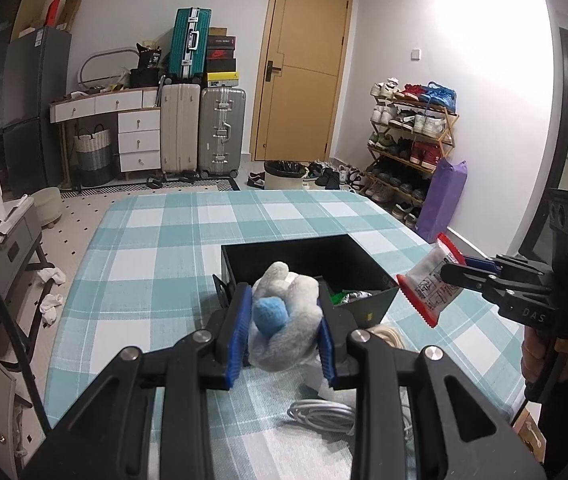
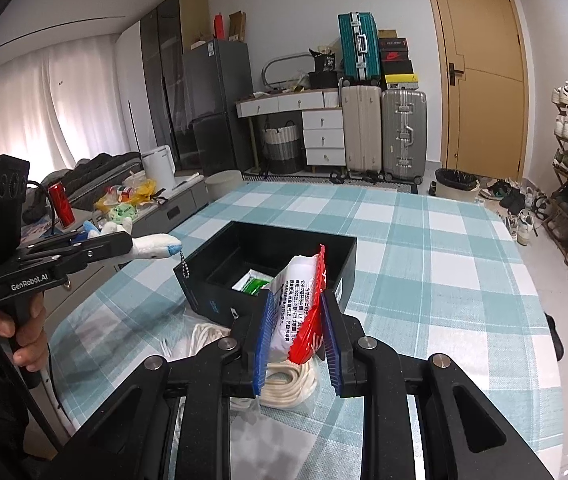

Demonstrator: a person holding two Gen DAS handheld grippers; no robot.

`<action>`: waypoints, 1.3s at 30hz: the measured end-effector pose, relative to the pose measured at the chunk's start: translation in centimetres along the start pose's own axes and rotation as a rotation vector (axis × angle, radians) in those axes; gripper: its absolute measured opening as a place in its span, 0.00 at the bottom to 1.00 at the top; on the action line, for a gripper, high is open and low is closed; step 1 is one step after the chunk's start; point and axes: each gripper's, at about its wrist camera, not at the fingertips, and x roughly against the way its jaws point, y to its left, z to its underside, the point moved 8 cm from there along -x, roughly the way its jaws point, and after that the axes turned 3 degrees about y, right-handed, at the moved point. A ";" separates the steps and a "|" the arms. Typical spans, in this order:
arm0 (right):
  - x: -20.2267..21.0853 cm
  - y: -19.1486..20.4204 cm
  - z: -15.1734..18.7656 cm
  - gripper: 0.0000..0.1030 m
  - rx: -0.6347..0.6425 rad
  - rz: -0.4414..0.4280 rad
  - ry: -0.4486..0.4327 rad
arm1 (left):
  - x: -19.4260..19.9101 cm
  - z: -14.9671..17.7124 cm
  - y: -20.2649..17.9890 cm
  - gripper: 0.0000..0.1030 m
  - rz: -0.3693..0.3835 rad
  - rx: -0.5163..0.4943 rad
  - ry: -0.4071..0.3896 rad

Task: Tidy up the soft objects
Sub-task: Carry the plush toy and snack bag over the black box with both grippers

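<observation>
Blue ribbed pads of the left gripper (image 1: 284,334) pinch a grey plush toy (image 1: 288,312), fuzzy and rounded with a blue tuft, held above the near-left corner of the box. Beneath it all spreads the checked teal-and-white tablecloth (image 2: 424,248), flat and wide, with plenty of bare cloth beyond the box and to its right. Centre stage sits the black box (image 2: 348,256), square, rigid, open-topped, a green-and-white packet (image 2: 253,282) lying inside. Over its near-right corner the right gripper (image 2: 298,330) clamps a crinkly white snack packet (image 2: 304,300) with red serrated edges. Coiled cream rope (image 2: 288,384) and a white cable (image 1: 320,414) lie just in front of the box.
</observation>
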 end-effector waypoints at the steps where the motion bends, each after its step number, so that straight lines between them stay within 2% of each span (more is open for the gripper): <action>1: 0.1 0.0 -0.1 0.23 -0.002 0.000 -0.007 | -0.1 -0.2 0.0 0.28 0.000 0.002 -0.001; 16: -0.7 0.1 -2.5 0.23 -0.005 -0.023 -0.042 | -1.6 -2.7 -0.6 0.28 -0.018 -0.017 -0.018; 39: -7.1 -0.9 -4.2 0.23 -0.017 -0.048 0.023 | -8.2 -3.3 0.1 0.28 -0.037 -0.006 0.047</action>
